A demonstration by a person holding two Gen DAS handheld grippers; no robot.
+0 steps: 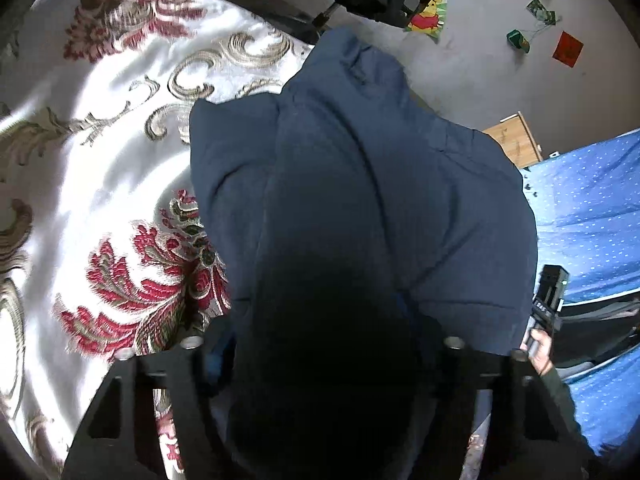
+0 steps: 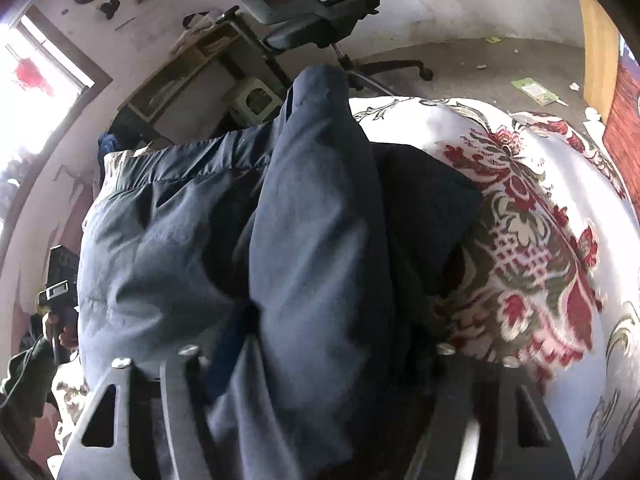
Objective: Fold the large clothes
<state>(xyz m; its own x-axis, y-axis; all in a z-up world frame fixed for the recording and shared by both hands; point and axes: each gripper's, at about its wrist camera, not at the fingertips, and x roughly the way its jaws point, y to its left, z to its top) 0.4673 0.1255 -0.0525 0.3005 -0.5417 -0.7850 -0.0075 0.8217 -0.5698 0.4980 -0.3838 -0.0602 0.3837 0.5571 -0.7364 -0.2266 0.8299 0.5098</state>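
A large navy padded jacket (image 1: pixel 360 184) lies bunched on a white bedspread with red and gold flowers (image 1: pixel 100 160). My left gripper (image 1: pixel 320 360) is shut on a thick fold of the jacket, which bulges between the jaws and hides the fingertips. In the right wrist view the jacket (image 2: pixel 312 240) also fills the middle. My right gripper (image 2: pixel 316 364) is shut on another fold, its tips buried in the cloth. The other gripper shows at each view's edge, the right gripper in the left wrist view (image 1: pixel 546 304) and the left gripper in the right wrist view (image 2: pixel 58 280).
An office chair (image 2: pixel 320 20) and a low desk (image 2: pixel 188 72) stand beyond the bed on a grey floor littered with paper scraps (image 1: pixel 540 12). A blue dotted sheet (image 1: pixel 592 216) lies at the right. A window (image 2: pixel 36 72) is at the left.
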